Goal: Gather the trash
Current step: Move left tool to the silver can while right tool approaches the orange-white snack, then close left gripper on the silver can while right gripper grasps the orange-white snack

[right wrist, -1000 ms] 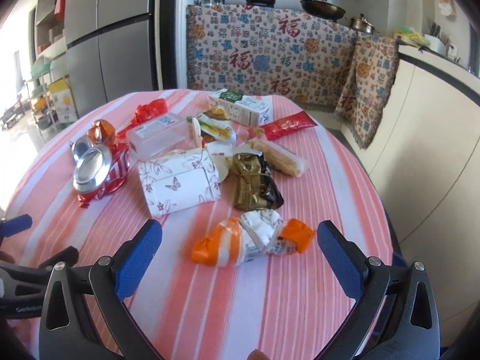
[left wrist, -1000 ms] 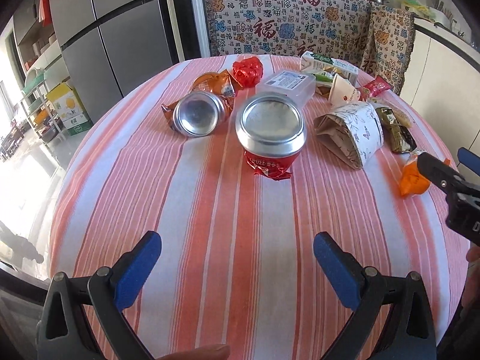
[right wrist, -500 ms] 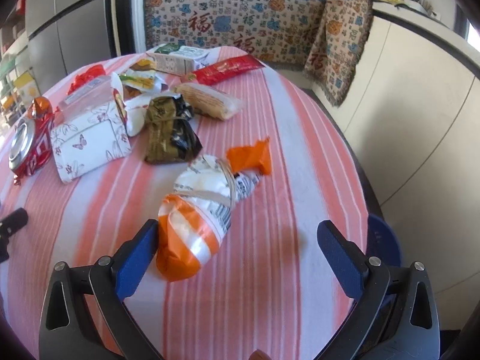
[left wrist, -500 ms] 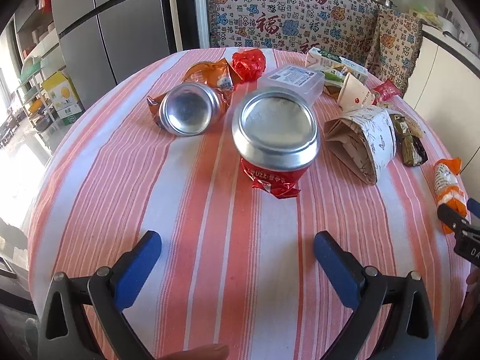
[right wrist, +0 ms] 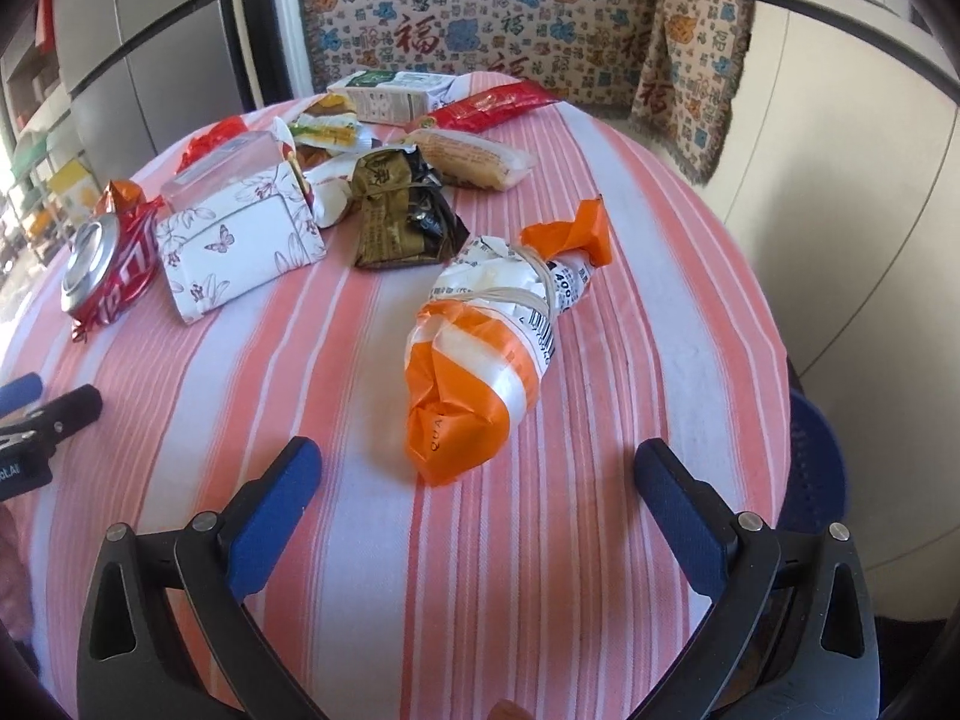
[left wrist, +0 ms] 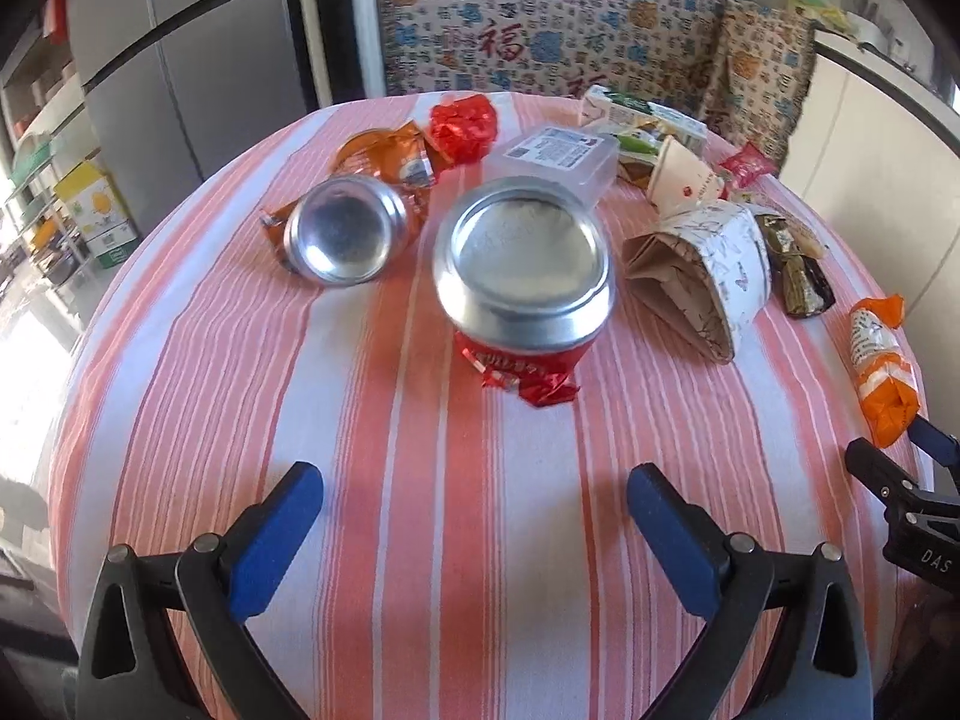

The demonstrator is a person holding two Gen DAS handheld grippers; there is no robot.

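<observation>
Two tools are held over the striped worktop (left wrist: 372,480), each with its blue pads spread wide and nothing gripped. Directly ahead of the left tool (left wrist: 474,501), well apart from its pads, a crushed red can (left wrist: 523,276) is seen; a second crushed can (left wrist: 345,229) lies ahead to the left, and a butterfly-print paper bag (left wrist: 705,267) ahead to the right. Just ahead of the right tool (right wrist: 477,480), between the lines of its pads, an orange-and-white plastic bag (right wrist: 480,354) is laid. Further ahead, a dark olive wrapper (right wrist: 399,213) and a carton (right wrist: 393,95) are located.
</observation>
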